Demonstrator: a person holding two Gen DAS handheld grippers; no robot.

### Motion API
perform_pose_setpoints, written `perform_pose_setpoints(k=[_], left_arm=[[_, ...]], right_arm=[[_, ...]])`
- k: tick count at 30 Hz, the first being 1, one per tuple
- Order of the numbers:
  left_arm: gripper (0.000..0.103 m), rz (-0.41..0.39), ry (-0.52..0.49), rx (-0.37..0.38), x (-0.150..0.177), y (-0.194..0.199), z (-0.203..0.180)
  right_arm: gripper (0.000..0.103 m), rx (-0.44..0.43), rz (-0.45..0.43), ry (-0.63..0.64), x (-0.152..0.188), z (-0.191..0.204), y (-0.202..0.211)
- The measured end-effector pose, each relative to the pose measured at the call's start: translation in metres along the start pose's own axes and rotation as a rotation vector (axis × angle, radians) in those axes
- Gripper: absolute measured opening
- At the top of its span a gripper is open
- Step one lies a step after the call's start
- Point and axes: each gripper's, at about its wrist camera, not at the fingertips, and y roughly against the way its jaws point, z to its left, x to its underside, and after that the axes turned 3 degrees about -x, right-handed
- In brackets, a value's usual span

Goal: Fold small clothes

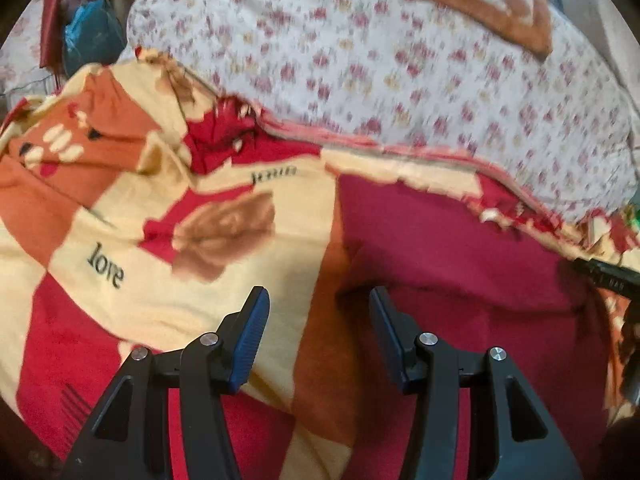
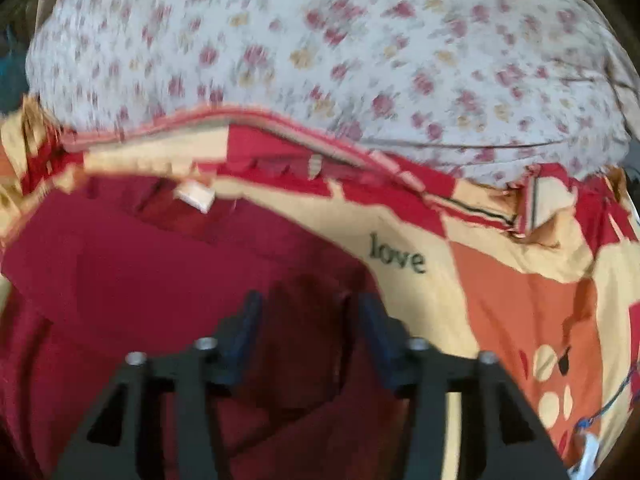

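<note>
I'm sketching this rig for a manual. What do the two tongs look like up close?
Both look alike. The left tongs have black angular arms with triangular cut-outs, round silver pivot bolts, and ribbed blue pads on the fingertips. The right tongs show the same black frame, silver bolts and blue pads, though blurred. No cables, sleeves or hands show.

Matt crimson cloth garment, soft printed patchwork blanket, floral cotton-like sheet

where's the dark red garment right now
The dark red garment lies on the patchwork bedspread, low and left in the right wrist view, right in the left wrist view, just below the floral sheet.
</note>
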Motion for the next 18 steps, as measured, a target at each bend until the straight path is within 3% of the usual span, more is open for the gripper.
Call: perform_pose_setpoints(k=[4,7,14,18], left_arm=[[0.031,-0.031,-0.026,0.015,-0.018,0.004,-0.016],[0.031,-0.009,-0.043,0.026,-0.025,-0.013,-0.031],[0.031,0.128,-0.101,-0.013,-0.014,-0.076,-0.046],[0.034,0.123,-0.053,0.016,-0.01,-0.079,-0.039]], right_arm=[[0.057,-0.05,-0.007,0.026,-0.001,0.006,0.014],[0.057,-0.078,0.028,0.041,0.005,0.016,0.005],[0.058,0.003,0.065,0.094,0.017,0.03,-0.025],[0.058,0.031,0.048,0.12,0.019,0.033,-0.027]])
